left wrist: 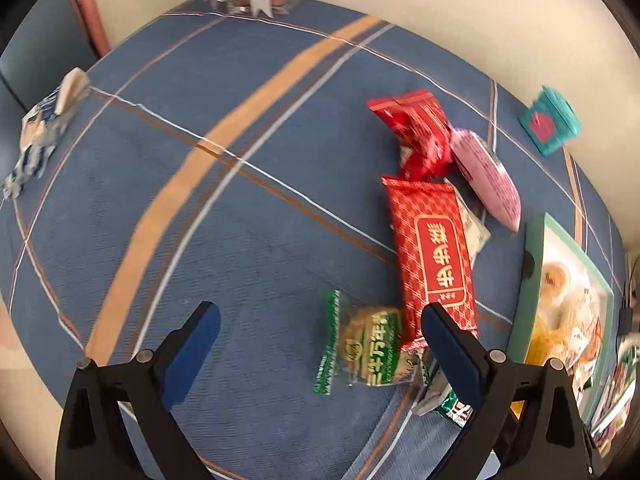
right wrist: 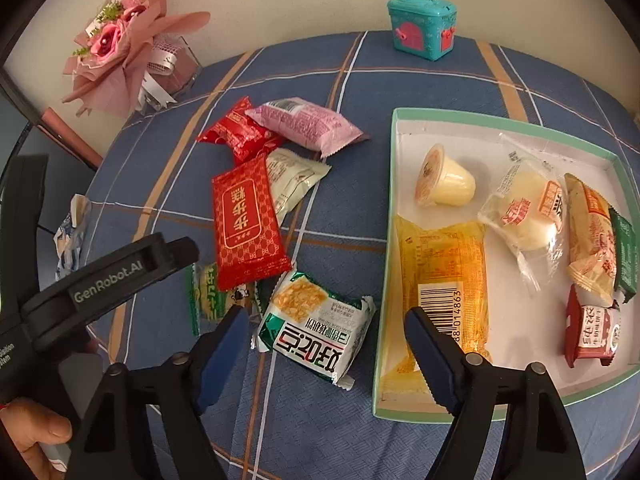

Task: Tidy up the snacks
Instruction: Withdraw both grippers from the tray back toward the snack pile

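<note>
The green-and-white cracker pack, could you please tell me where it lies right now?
In the right wrist view the cracker pack lies on the tablecloth, just left of the snack box and below the red bar.

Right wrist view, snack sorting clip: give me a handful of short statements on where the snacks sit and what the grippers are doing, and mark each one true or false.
1. The jelly cup lies inside the green-rimmed box. True.
2. The right gripper is clamped on the green-and-white cracker pack. False: the pack lies on the cloth between open jaws, and the pads do not press on it.
3. The long red packet is still outside the box, on the blue tablecloth. True.
4. The teal toy chest stands inside the box. False: it stands on the cloth near the wall, beyond the box.
5. The left gripper holds the round green-wrapped biscuit. False: its jaws are open and hold nothing.
</note>
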`<state>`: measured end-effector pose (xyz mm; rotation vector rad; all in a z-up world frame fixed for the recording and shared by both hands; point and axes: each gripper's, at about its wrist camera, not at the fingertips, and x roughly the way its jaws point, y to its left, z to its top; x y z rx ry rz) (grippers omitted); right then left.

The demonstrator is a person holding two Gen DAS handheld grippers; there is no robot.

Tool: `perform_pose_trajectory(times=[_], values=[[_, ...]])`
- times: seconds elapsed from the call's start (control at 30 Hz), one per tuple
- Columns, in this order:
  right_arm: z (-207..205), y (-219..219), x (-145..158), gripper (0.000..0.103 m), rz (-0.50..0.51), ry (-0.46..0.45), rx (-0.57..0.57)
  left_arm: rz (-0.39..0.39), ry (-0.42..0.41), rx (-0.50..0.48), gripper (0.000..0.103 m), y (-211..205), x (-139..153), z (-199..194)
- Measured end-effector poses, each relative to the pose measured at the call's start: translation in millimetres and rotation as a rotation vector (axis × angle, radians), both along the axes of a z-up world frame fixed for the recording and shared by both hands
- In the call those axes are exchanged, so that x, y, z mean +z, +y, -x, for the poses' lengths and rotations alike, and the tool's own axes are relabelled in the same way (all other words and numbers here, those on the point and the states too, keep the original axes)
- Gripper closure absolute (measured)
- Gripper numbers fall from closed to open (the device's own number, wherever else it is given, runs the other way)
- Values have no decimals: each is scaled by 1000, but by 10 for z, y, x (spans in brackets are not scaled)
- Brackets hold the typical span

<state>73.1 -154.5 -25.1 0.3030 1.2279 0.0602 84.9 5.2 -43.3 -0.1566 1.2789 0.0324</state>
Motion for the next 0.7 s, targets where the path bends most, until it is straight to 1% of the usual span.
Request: perform_pose_trajectory(times=[0.23, 0.3, 0.4, 0.5, 0.6, 0.7], values=[[23, 9, -5, 21, 13, 2, 12, 27, 68, -90, 3, -224, -186, -24], [21, 29, -12, 21, 17, 4, 15, 35, 86, -94, 3, -255, -242, -41], [23, 46, -10, 21, 24, 6, 21, 22, 102, -95, 3, -295, -314, -67], [18, 74, -19, 21, 21, 8, 21, -3, 112, -82, 3, -285, -356, -89], [15, 102, -33, 21, 7, 14, 21, 4, 108, -38, 3, -179, -351, -107], [14, 129, -52, 21, -20, 21, 20, -12, 97, 15, 3, -52, -327, -109]])
